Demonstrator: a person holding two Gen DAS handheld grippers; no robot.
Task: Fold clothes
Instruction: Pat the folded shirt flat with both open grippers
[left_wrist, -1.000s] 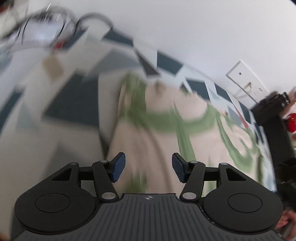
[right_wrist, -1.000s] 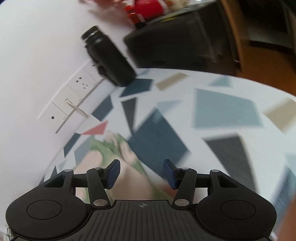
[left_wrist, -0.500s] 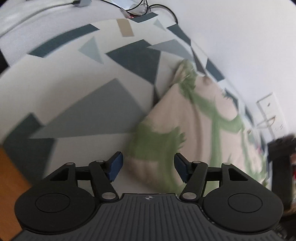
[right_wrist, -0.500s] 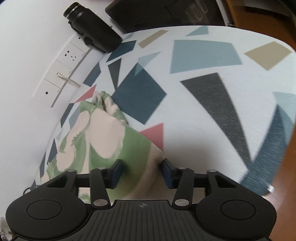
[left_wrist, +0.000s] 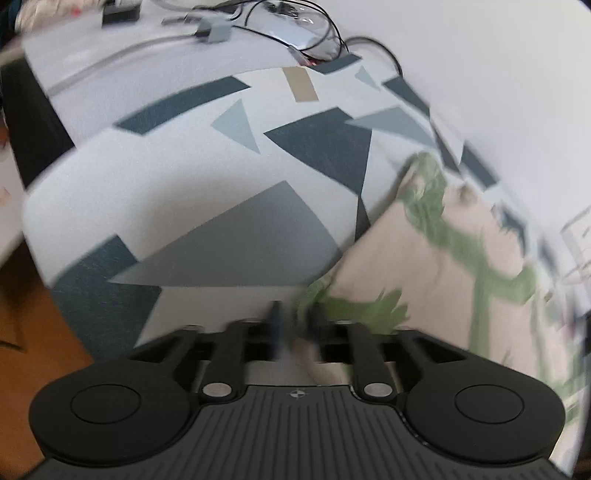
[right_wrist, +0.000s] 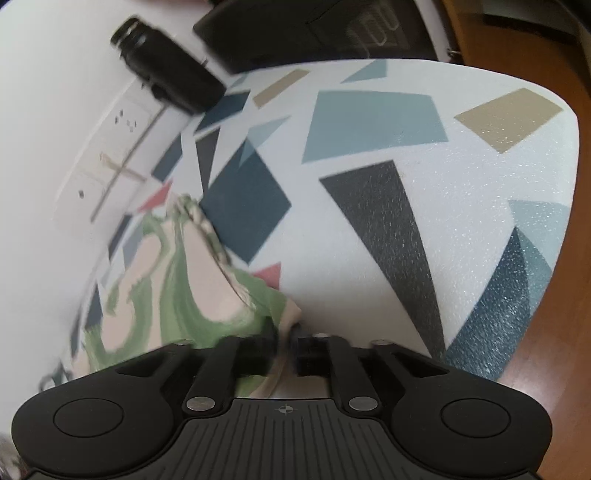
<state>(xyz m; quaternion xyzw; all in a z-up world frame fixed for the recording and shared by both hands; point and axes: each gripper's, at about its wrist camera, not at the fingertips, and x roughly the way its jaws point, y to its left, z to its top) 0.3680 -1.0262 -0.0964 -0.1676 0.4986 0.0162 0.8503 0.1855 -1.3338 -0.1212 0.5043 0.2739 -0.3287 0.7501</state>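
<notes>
Scanning for readable writing: none legible in either view. The only mark is a small cross-in-circle emblem on each gripper body.

Left gripper (left_wrist: 295, 326): the frame is blurred. Its jaws are opening, though in this view they stand closer together than half a second ago, when they were set wide with the cloth's near corner between them untouched. A corner of the garment (left_wrist: 443, 266), beige with a green leaf-like print, sits between the pads; whether they press on it I cannot tell through the blur. The cloth spreads away to the right of this gripper over the tablecloth (left_wrist: 229, 177), which is white with grey, blue and tan geometric patches. Cables (left_wrist: 317, 33) lie at the far edge.

Right gripper (right_wrist: 283, 343): jaws opening slightly, yet narrow, pinching a fold of the garment (right_wrist: 177, 295) at its near right corner. Half a second ago the pads stood wider, with cloth lying between them; a second ago this gripper was over bare tablecloth (right_wrist: 369, 258) with the garment off to the left. Now the cloth lies left of and ahead of the jaws, reaching toward the wall. A black cylindrical object (right_wrist: 166, 77) leans near wall sockets (right_wrist: 110, 147), and a dark case (right_wrist: 314, 33) sits beyond the table's far edge.
</notes>
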